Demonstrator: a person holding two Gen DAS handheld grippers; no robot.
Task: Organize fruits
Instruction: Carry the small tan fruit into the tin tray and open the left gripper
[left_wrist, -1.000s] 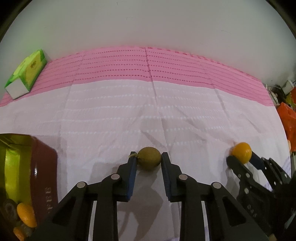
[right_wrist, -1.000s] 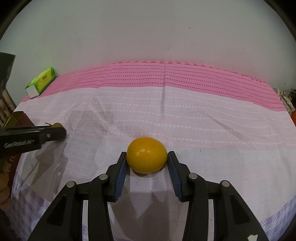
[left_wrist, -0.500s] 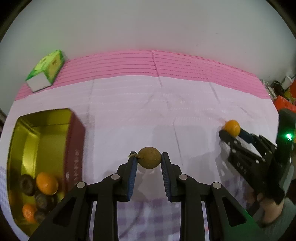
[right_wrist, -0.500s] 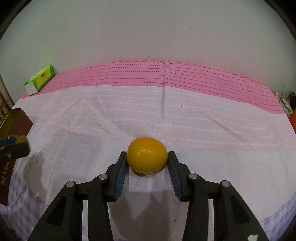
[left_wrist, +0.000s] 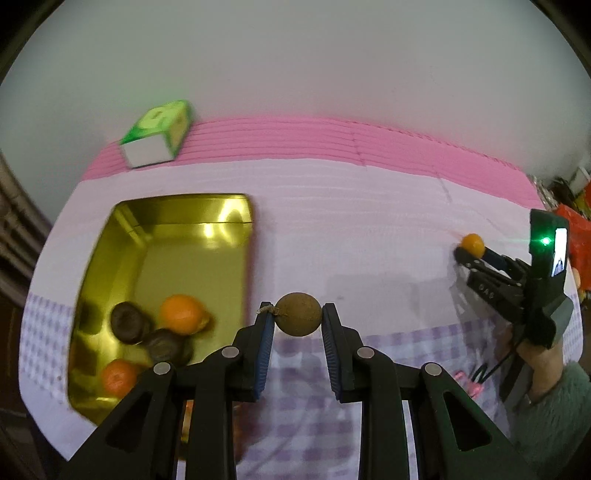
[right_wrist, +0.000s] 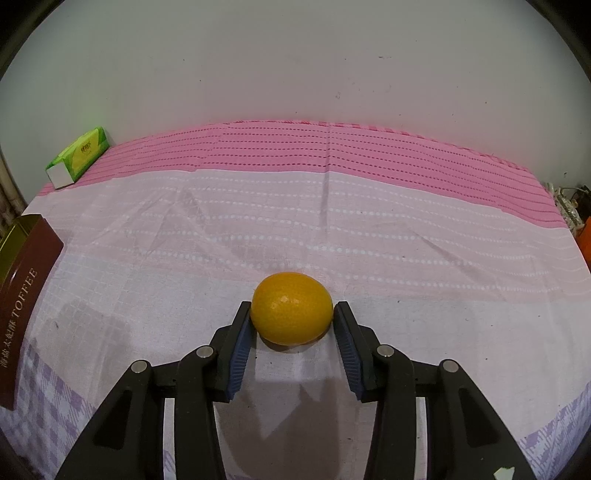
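Observation:
My left gripper (left_wrist: 298, 320) is shut on a small brown round fruit (left_wrist: 298, 314) and holds it in the air, just right of the gold tin (left_wrist: 221, 206). The tin holds two oranges (left_wrist: 181, 314) and dark brown fruits (left_wrist: 127, 325). My right gripper (right_wrist: 292, 321) is shut on an orange (right_wrist: 291, 308) that rests on the cloth; it also shows in the left wrist view (left_wrist: 472, 243) at the far right. The tin's dark red side (right_wrist: 26, 295) shows at the left edge of the right wrist view.
A pink and white tablecloth (right_wrist: 332, 229) covers the table, against a white wall. A green tissue box (left_wrist: 159, 133) lies at the back left, also in the right wrist view (right_wrist: 79, 157). Clutter sits past the table's right edge (left_wrist: 569, 206).
My left gripper has risen and moved left with the brown fruit, so the open tin now lies below it. My right gripper and its orange have stayed in place.

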